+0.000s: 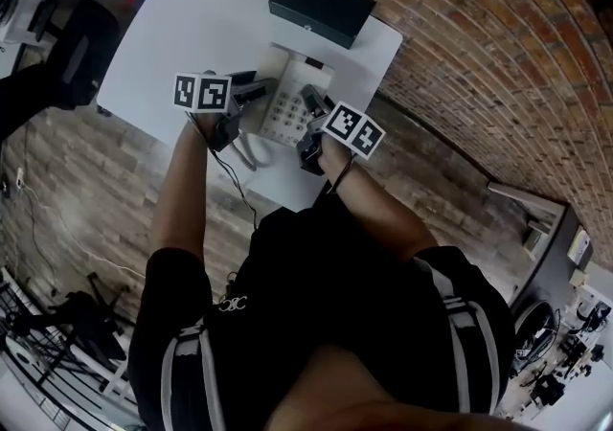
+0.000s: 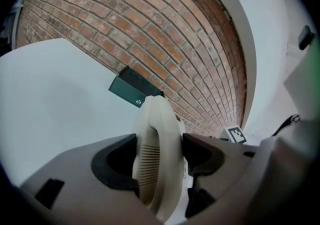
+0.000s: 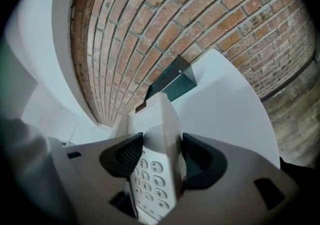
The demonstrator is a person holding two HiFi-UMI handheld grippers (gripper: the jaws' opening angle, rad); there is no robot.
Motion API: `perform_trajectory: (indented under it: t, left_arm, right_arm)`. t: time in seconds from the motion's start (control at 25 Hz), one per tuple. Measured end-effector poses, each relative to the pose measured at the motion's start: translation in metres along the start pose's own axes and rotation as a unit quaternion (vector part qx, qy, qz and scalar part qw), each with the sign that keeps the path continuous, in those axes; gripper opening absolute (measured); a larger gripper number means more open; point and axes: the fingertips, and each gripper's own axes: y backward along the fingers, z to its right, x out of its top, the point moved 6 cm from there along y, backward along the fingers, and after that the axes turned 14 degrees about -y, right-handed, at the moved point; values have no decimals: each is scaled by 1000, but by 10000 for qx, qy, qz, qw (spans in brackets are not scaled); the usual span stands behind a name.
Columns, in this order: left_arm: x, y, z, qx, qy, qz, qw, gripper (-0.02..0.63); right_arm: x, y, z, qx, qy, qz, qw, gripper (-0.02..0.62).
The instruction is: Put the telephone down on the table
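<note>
A cream telephone [image 1: 287, 103] with a keypad is over the near part of the white table [image 1: 182, 27], between both grippers. My left gripper [image 1: 261, 92] is shut on its handset [image 2: 156, 161], which stands on edge between the dark pads. My right gripper [image 1: 312, 105] is shut on the side of the phone's base [image 3: 156, 166], with the number keys showing between the jaws. The coiled cord [image 1: 246, 147] hangs by the table's front edge. Whether the base rests on the table cannot be told.
A dark flat box [image 1: 321, 6] lies at the table's far end, against the brick wall [image 1: 460, 27]; the same box [image 2: 132, 89] also appears as the box [image 3: 172, 83] beyond the phone. White tabletop [image 2: 55, 99] stretches left of the handset.
</note>
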Motion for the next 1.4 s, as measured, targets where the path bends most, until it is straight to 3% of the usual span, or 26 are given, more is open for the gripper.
perform_trajectory:
  t: [0.4,0.6,0.88,1.28,1.4]
  left_arm:
    - [-3,-23,-45,-210,239,-183,9993,287]
    - [-5,-33,-54,-271,178,-342,9989,288]
    - [-19,-39,-65,-322,277,-455,9981,291]
    - [-30,-36,-70,-367,643,277,9969,296]
    - [-33,-31,-66,-208,498,454,9975,298]
  right_arm:
    - [2,-35,15,-387,-237,46,9990,215]
    - [-1,-43,24,-505,-450,104,9977,215]
    - [-2,-50,30,-612,-271,42,9978,215]
    - [1,-51,30,-650,4,-51,9979,214]
    - [2,-49,24,-597,273,-53,9978,214]
